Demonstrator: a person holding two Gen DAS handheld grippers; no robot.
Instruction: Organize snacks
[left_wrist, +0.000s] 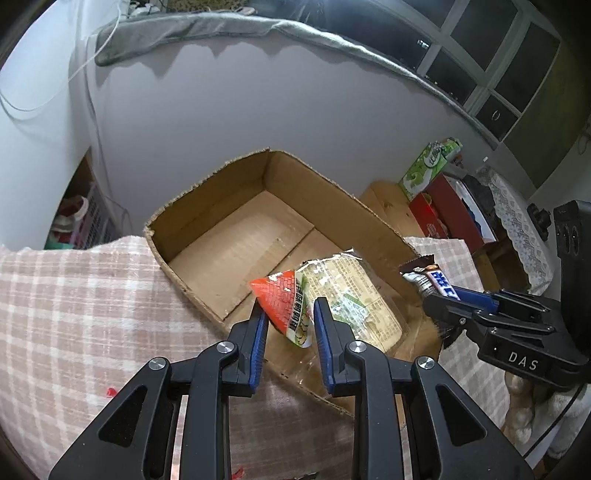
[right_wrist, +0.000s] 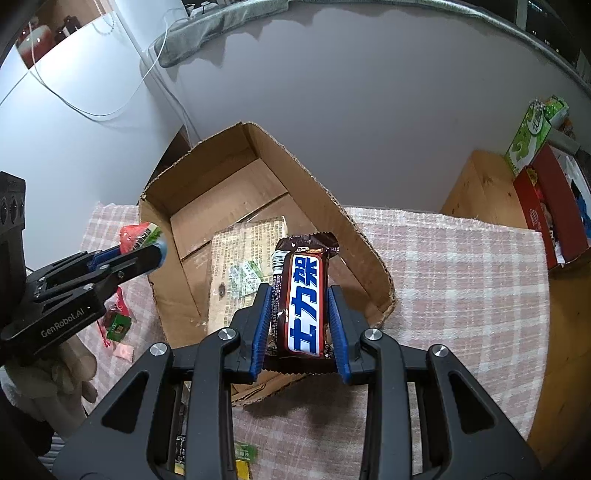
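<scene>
An open cardboard box (left_wrist: 207, 192) (right_wrist: 373, 258) stands on a pink checked cloth. A flat clear packet of biscuits (left_wrist: 358, 295) (right_wrist: 240, 251) lies inside it. My left gripper (left_wrist: 288, 306) is shut on a red and green snack packet (left_wrist: 288, 302) and holds it over the box's near side; it also shows in the right wrist view (right_wrist: 140, 232). My right gripper (right_wrist: 299, 291) is shut on a brown chocolate bar (right_wrist: 304, 295) with blue lettering, above the box's near right corner; the bar also shows in the left wrist view (left_wrist: 428, 278).
The checked cloth (right_wrist: 461, 280) covers the table. Small loose snack packets (right_wrist: 118, 325) lie on it left of the box. A green box (left_wrist: 430, 162) and a red box (left_wrist: 443, 210) stand at the far right on a wooden surface. A wall rises behind.
</scene>
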